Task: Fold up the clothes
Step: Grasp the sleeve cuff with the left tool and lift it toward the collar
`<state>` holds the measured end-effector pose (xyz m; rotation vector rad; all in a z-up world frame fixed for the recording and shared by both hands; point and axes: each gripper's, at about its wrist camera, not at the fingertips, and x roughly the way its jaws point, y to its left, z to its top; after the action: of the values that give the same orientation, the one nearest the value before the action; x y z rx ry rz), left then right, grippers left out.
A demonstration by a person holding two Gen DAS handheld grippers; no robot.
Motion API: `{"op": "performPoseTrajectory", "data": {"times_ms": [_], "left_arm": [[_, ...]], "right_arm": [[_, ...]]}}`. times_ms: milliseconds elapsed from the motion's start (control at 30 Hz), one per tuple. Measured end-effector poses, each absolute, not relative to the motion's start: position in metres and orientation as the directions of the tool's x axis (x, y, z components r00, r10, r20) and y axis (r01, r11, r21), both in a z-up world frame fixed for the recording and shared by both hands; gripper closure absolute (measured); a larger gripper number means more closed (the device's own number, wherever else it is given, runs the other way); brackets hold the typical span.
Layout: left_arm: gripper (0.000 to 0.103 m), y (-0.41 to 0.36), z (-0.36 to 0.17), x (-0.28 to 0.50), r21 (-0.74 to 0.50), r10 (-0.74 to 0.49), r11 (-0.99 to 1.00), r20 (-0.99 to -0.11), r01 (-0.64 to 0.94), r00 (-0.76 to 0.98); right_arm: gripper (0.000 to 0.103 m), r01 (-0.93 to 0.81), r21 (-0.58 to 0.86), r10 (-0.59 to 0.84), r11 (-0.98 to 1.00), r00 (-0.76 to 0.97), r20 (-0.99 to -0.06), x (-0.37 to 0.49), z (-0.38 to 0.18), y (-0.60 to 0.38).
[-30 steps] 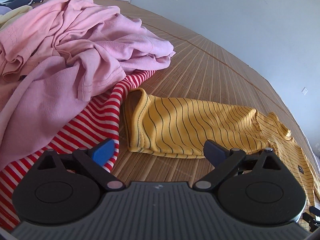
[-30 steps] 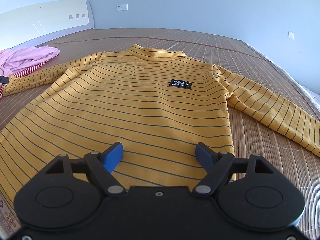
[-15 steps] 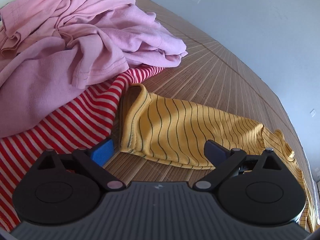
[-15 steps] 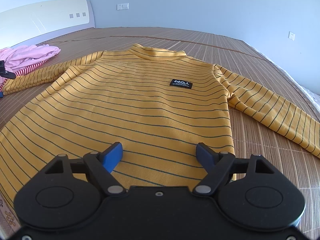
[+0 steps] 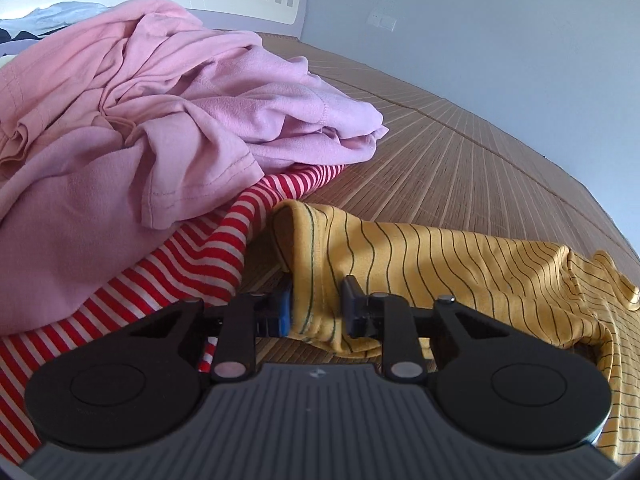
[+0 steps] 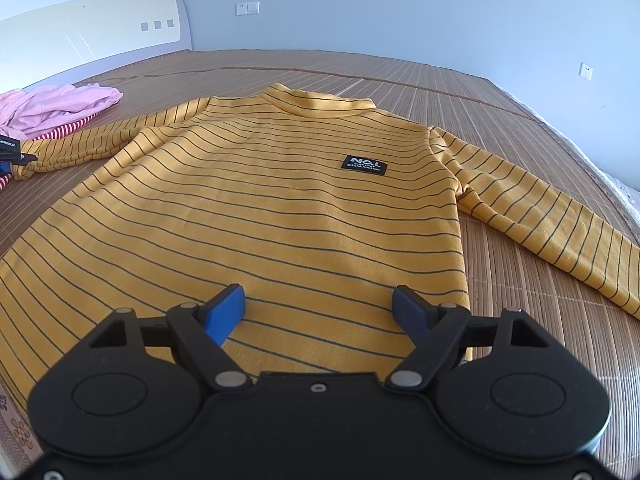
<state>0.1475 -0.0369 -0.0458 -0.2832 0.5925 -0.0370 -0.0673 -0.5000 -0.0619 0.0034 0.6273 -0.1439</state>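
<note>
— Jaws first: how do they stand?

— The left gripper [image 5: 316, 304] is pinched on the cuff [image 5: 310, 280] of the yellow striped sweater [image 6: 256, 208], blue pads biting the folded hem from both sides. The right gripper [image 6: 318, 308] hangs wide apart, holding nothing, low over the sweater's hem at 6 o'clock of its view.

— And the garment?

— It lies flat, front up, on the bamboo mat [image 6: 520, 288], collar at 12 o'clock, black label [image 6: 364, 165] toward 1 o'clock. The free sleeve [image 6: 540, 216] trails to 3 o'clock. The gripped sleeve runs to 9 o'clock, ending just beside the red-striped garment [image 5: 168, 280] under the pink pile [image 5: 160, 112].

— So the step?

— Likely folding that sleeve across the chest. A good fold would lift the cuff clear of the red stripes before it sweeps toward 3 o'clock, so nothing drags along, with the sleeve laid straight and creased at the shoulder seam. The right gripper could steady the body if the fabric slides on the mat.
</note>
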Motion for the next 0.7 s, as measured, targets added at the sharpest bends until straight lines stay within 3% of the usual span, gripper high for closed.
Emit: {"op": "performPoseTrajectory", "data": {"times_ms": [100,233,367,700], "left_arm": [[0.087,-0.042,-0.037,0.146,-0.27,-0.143,0.963,-0.517,-0.003,0.844],[0.09,-0.066,-0.003,0.138,-0.277,-0.213,0.955,-0.41,0.102,0.887],[0.09,-0.127,0.039,0.133,-0.246,-0.36,0.925,-0.33,0.289,0.873],[0.09,-0.264,0.043,0.104,-0.265,-0.657,0.754,-0.3,0.601,0.692]], "right_arm": [[0.021,0.137,-0.042,-0.135,0.99,0.799,-0.586,-0.067,-0.062,-0.499],[0.021,0.137,-0.042,-0.136,0.99,0.799,-0.586,-0.067,-0.061,-0.499],[0.021,0.137,-0.041,-0.135,0.99,0.798,-0.588,-0.067,-0.061,-0.499],[0.021,0.132,-0.038,-0.129,0.991,0.797,-0.59,-0.067,-0.061,-0.501]]}}
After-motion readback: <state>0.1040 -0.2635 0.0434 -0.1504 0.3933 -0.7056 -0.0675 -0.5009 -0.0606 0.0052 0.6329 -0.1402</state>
